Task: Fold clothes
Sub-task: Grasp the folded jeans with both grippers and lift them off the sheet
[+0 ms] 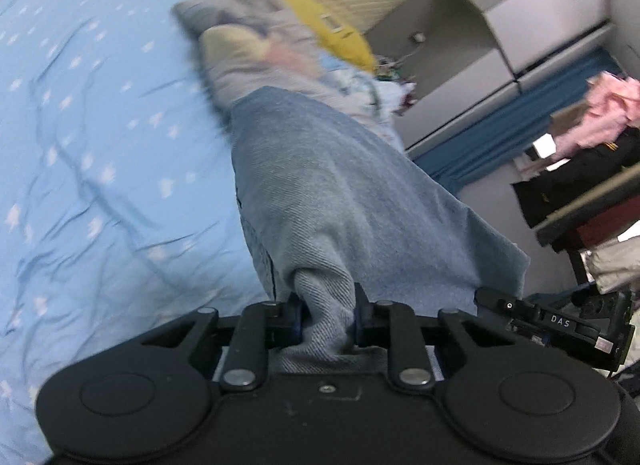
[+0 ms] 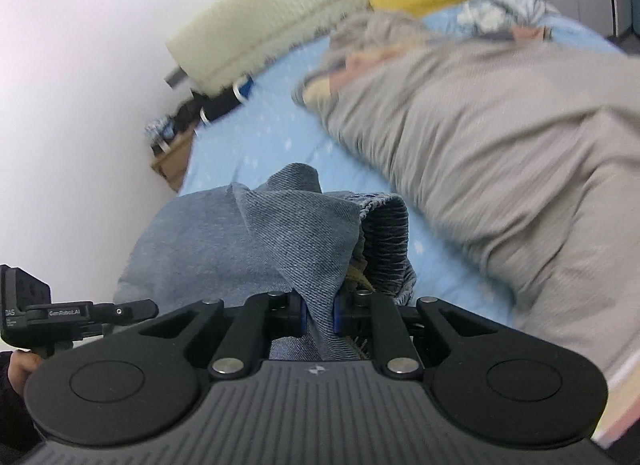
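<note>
Both grippers, L (image 1: 327, 319) & R (image 2: 319, 315), clamped on bunched denim jeans (image 1: 320, 193) over blue bedsheet (image 1: 100, 145).

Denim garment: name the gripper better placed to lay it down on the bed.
Left, probably. Both grippers clamp the denim garment, but the left gripper faces open blue sheet; the right gripper faces the grey garment.
</note>
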{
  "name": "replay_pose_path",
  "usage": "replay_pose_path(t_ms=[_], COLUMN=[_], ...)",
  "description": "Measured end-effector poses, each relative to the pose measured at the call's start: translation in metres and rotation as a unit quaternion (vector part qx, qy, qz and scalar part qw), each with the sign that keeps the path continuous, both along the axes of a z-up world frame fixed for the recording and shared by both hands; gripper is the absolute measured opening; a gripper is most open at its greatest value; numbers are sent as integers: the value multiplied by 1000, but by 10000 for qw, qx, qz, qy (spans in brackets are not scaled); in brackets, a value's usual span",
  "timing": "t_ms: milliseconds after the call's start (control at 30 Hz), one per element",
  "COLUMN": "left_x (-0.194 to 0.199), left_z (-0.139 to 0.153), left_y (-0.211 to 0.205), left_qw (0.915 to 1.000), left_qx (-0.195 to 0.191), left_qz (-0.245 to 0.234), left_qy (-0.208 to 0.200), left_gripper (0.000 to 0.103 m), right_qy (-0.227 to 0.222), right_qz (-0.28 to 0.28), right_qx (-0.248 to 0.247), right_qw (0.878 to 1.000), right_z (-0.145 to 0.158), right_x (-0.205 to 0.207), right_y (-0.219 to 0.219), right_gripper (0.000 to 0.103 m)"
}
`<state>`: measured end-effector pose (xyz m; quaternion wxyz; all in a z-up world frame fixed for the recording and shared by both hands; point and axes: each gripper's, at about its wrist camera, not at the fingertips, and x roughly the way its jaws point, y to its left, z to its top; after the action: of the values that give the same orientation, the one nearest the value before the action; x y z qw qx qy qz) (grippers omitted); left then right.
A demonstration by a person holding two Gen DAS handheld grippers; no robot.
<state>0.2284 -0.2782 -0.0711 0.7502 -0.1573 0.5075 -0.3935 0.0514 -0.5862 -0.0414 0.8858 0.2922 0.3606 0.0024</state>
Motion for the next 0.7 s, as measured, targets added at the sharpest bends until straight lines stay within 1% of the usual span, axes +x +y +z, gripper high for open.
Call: replay_pose_path(t_ms=[67, 167, 267, 367, 467, 700], left_x=[-16, -44, -72, -98, -121, -163], left_z=[24, 54, 75, 94, 104, 100], left_y=[-22, -59, -105, -154, -204, -311], left_qw=[9997, 9985, 9966, 9940, 9906, 9800], left_qx=[-170, -292, -457, -540, -631, -864], left_qz=[-133, -378, -611, -858, -1146, -1782], left_qy=[-103, -263, -319, -407, -395, -185], left_gripper=[20, 20, 20, 20, 20, 20], right_qy=[-213, -496, -701, -879, -937, -970], right_qz=[-42, -151, -240, -412, -586, -1149], right_qx=[-6, 50, -51, -93, -249, -650], right_qw=[9998, 9986, 9972, 9952, 9936, 9865], right_z=[19, 51, 84, 110, 127, 140], right_x=[-14, -43, -74, -104, -136, -193], right_y=[-15, -51, -89, -131, -165, -212], right_gripper=[12, 12, 12, 12, 12, 12])
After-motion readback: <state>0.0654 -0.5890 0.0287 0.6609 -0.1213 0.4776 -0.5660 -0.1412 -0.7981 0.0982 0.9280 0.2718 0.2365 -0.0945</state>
